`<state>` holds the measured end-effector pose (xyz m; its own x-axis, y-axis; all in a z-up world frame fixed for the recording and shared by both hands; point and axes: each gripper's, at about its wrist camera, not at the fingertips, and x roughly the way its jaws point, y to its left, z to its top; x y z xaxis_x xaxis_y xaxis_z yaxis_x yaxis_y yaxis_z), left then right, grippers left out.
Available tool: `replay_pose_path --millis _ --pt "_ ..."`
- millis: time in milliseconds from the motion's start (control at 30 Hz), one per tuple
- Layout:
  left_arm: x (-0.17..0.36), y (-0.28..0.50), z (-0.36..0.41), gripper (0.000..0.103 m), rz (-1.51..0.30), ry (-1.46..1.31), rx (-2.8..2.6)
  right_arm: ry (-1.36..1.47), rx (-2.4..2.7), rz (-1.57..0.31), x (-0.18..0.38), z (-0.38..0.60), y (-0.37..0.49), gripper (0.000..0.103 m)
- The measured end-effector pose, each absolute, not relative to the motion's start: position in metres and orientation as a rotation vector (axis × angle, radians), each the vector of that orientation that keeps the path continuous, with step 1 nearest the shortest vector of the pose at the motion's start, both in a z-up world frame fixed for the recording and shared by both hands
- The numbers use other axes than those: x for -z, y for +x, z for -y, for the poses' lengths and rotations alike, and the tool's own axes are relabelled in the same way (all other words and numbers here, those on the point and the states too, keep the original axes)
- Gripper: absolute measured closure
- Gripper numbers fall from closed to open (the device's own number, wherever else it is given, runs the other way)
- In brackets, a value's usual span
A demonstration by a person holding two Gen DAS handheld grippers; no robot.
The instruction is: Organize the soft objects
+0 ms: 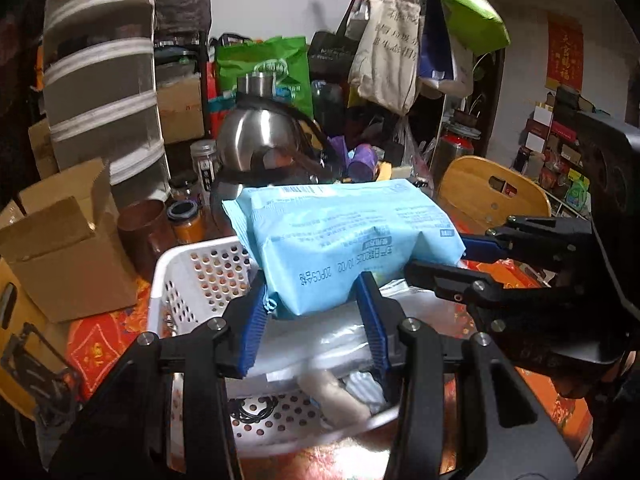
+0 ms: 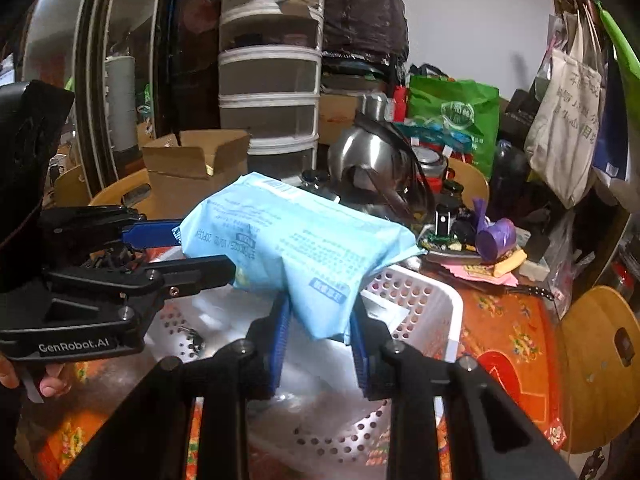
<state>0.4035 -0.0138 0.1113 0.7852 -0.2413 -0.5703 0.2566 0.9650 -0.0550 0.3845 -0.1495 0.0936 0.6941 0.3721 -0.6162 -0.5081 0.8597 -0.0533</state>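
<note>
Left wrist view shows the left gripper (image 1: 316,312) with its blue pads pinching one end of a light blue soft pack (image 1: 340,236), and the right gripper (image 1: 460,258) clamped on the pack's far side, so both hold it in the air just above the white perforated basket (image 1: 200,276). From the right wrist view the right gripper (image 2: 320,328) has only a thin fold of wrapper between its fingers, and to my eye that is the weak spot: the film could slide out, or the pack could sag and catch the basket rim and tip over the edge. The basket already holds clear plastic packets (image 1: 320,344), so a drop may land crooked. It all sits on a red patterned tablecloth (image 2: 504,320), hemmed in by a steel kettle (image 1: 260,140), a cardboard box (image 1: 64,248), jars and hanging tote bags (image 1: 388,52); a wide swing would knock something.
</note>
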Motion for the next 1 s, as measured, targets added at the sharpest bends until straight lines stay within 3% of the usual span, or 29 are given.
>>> replay_pose_path --millis 100,167,200,333,600,800,1000 --pt "-0.096 0.422 0.014 0.039 -0.641 0.024 0.249 -0.246 -0.439 -0.646 -0.082 0.15 0.393 0.058" --pt "-0.086 0.431 0.011 0.033 -0.652 0.032 0.188 -0.231 -0.41 -0.647 -0.076 0.156 0.394 0.031" --pt "-0.082 0.431 0.007 0.03 -0.656 0.01 0.182 -0.217 -0.403 -0.644 -0.075 0.16 0.394 0.027" --pt "-0.08 0.424 -0.003 0.016 -0.642 -0.025 0.193 -0.148 -0.401 -0.642 -0.077 0.174 0.389 0.02" --pt "-0.078 0.4 -0.007 0.015 -0.659 -0.029 0.172 -0.148 -0.392 -0.659 -0.077 0.177 0.363 0.02" --pt "-0.078 0.35 -0.006 0.001 -0.659 -0.026 0.168 -0.11 -0.385 -0.694 -0.078 0.186 0.317 0.015" --pt "-0.073 0.276 -0.016 0.0 -0.641 -0.067 0.17 -0.036 -0.363 -0.696 -0.078 0.199 0.246 0.009"
